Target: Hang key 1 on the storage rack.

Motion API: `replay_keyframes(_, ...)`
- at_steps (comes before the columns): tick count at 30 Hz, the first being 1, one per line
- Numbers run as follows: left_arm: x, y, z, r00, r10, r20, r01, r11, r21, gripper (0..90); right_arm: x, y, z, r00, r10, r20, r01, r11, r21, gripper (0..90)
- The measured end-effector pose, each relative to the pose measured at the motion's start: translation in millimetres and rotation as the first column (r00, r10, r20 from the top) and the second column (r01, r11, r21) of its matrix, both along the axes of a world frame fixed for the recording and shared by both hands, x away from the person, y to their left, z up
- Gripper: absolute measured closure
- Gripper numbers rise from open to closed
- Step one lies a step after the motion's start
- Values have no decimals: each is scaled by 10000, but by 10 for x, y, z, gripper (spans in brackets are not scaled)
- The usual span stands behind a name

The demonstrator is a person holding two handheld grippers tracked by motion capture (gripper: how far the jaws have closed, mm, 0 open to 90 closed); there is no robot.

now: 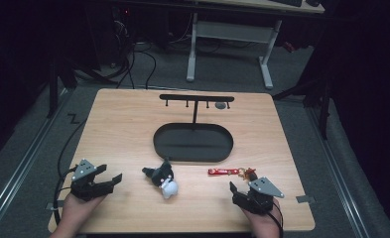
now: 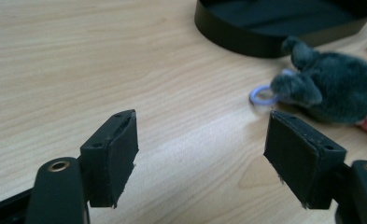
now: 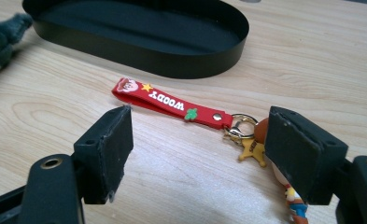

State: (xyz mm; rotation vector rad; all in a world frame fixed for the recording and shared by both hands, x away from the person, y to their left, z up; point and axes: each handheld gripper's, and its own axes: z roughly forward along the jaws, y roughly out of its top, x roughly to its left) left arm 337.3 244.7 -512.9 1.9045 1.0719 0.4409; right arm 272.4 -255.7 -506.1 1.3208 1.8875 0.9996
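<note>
Two open grippers wait at the bench's lower edge.
Left gripper [image 1: 114, 179] and right gripper [image 1: 232, 189] hold nothing (plush keychain [image 1: 163, 179] and red keychain [image 1: 230, 171] lie unhung, apparently).

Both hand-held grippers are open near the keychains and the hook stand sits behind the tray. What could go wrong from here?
1. The red strap keychain lies flat on the table, so the right hand-held gripper may slip off it or catch the figure charm instead.
2. The plush keychain has a small ring; the left hand-held gripper may grab fur, leaving the ring hard to hang on the stand.
</note>
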Motion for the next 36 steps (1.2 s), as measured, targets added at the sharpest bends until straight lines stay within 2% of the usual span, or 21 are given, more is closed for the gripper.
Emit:
replay_keyframes(2,-9,-9,-3,10000,10,27,-10,9999,170,264,22,-19,-10,10000,-23,-47,23,10000,66,224)
replay_keyframes(7,45,-68,20,9992,137,366,-144,9997,179,275,31,-83,-68,9999,-11,-147,13,9999,170,194)
replay_keyframes(9,67,-105,1,9994,41,342,-54,9993,360,275,11,-115,-68,9999,-93,-124,96,9997,246,181)
replay_keyframes(14,47,-158,-7,9992,-241,318,225,9985,493,274,-35,-183,-55,9995,-314,-55,316,9985,457,178)
replay_keyframes(26,34,-188,-17,9986,-400,337,377,9972,653,274,0,-150,-68,9998,-172,-84,176,9985,517,184)
replay_keyframes(36,7,-182,-30,9976,-592,346,568,9961,682,286,4,-98,-36,9999,20,168,-25,9995,301,188)
